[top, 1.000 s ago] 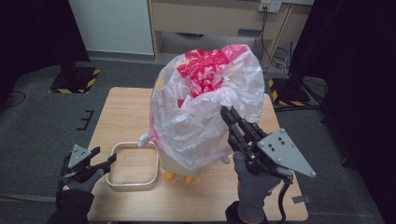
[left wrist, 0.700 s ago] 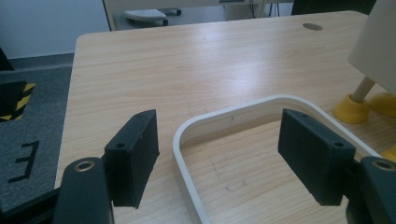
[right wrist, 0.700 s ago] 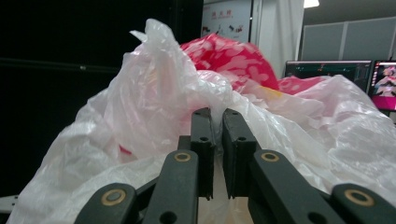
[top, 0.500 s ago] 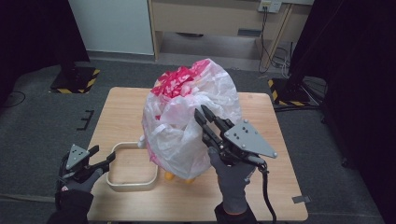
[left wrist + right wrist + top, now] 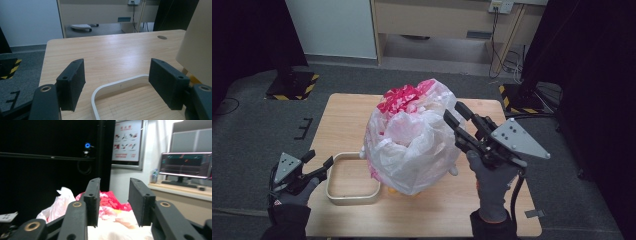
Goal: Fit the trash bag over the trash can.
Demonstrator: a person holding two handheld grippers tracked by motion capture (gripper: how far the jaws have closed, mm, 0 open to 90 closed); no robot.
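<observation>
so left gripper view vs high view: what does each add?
Left gripper view alone: the open left gripper close up, its jaws straddling the tray rim with nothing pinched. High view alone: the plastic bag bunched on the table, the right gripper open beside it, its jaws just opened. Both: tray and wooden table.

Right tongs point(image 5: 455, 116) just opening beside white plastic bag point(image 5: 412, 142), left tongs point(image 5: 318, 161) apart near tray point(image 5: 353, 197), wooden table point(image 5: 347, 112)

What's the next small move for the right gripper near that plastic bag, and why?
Probably bring the right gripper, whose jaws have just been opening with nothing between them, back to the plastic bag for a fresh grip: the bag slumps on the table, beside the tray.
</observation>
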